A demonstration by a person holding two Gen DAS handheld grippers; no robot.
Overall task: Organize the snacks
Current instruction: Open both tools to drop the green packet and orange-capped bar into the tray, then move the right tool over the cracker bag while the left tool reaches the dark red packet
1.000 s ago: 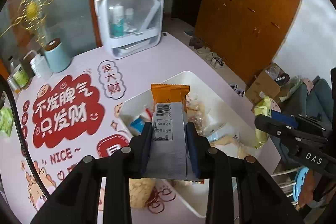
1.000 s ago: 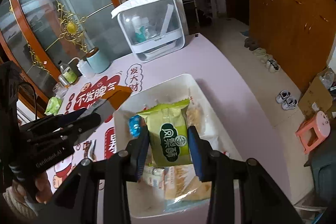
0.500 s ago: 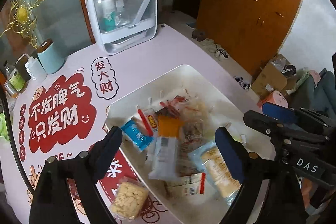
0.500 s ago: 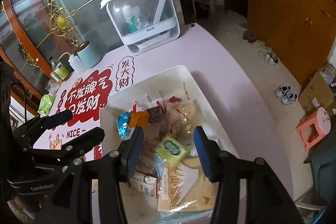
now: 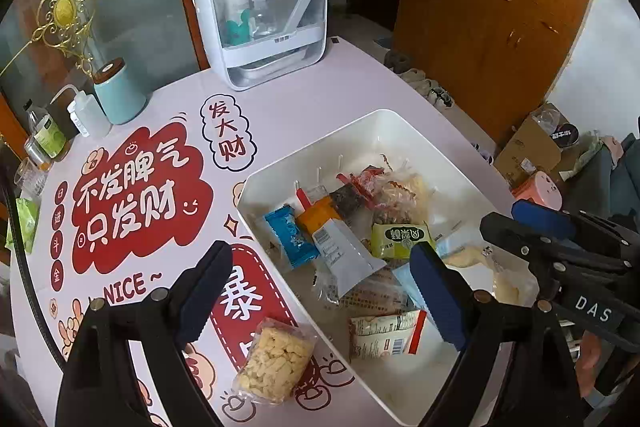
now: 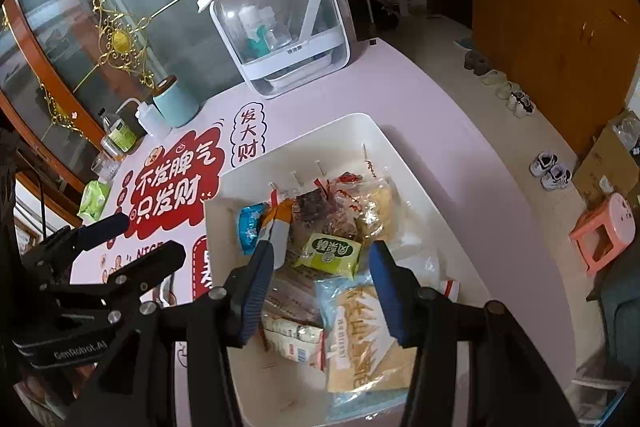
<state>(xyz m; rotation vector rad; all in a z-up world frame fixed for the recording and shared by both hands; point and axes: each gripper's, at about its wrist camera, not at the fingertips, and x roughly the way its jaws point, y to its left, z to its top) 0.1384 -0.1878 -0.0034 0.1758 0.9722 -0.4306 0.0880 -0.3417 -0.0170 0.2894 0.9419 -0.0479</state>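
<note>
A white bin on the pink table holds several snack packs. Among them lie the orange-and-grey pack and the green pack. My left gripper is open and empty above the bin's near left rim. My right gripper is open and empty above the bin's middle; it also shows in the left wrist view. A clear pack of yellow crackers lies on the table outside the bin, below the left gripper.
A white-and-clear storage box stands at the table's far edge. A teal canister, a squeeze bottle and small jars stand at far left. The table's right edge drops to the floor with shoes and a pink stool.
Both grippers opened and let go: the orange-and-grey pack and the green pack dropped into the bin. Both grippers then drew back and up a little.
</note>
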